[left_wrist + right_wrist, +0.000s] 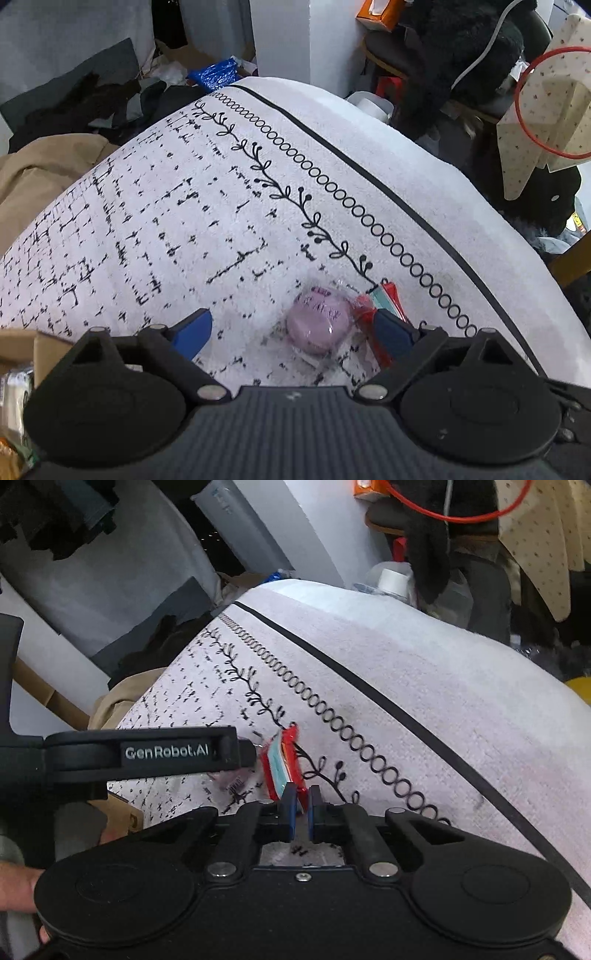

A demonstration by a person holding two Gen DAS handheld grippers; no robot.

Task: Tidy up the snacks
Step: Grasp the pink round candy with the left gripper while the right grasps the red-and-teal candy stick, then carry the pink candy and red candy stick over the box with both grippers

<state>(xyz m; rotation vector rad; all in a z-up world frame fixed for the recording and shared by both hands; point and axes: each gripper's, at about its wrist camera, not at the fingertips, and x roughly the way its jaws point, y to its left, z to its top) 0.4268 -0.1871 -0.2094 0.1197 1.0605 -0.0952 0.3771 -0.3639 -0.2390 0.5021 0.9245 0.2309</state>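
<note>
R gripper (301, 805) clamped on red packet (282, 766), held up on edge over cloth (424, 686). L gripper (293, 332) spread wide, straddling pink snack (319, 321) lying on cloth, red packet just beside it

Even indoor light, fisheye-warped edges, slight blur

A white cloth (221, 206) with black stitch marks, a vine and ring border covers the tabletop ahead of the tool, with white pillars (280, 37) and dark heaped clothes (461, 48) cluttered beyond.
</note>
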